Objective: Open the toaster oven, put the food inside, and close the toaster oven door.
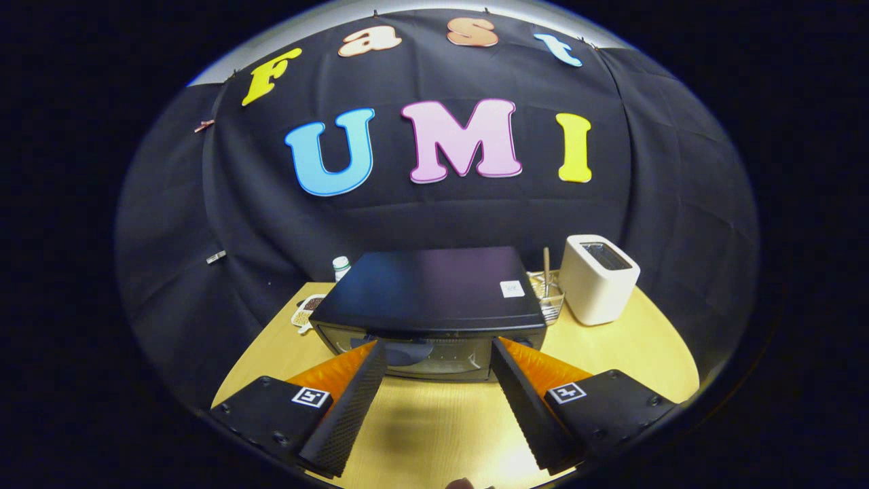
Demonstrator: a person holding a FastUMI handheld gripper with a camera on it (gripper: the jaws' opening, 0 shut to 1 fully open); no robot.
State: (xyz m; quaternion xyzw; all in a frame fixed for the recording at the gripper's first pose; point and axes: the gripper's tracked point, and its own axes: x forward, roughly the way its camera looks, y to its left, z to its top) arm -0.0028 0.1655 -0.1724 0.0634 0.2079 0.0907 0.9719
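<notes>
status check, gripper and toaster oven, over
Gripper open, holding nothing, fingers just short of the door. Toaster oven door shut, straight ahead on the table. Nothing in the way.

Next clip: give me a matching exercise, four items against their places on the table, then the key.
Items:
1. black toaster oven
2. white slot toaster
3. small white bottle with green cap
4. gripper

Places:
A. behind the oven's left corner
B. right of the oven
C. jaws open, just short of the oven door
D. centre of the wooden table, door closed

Pairs: 1-D, 2-B, 3-A, 4-C
</notes>
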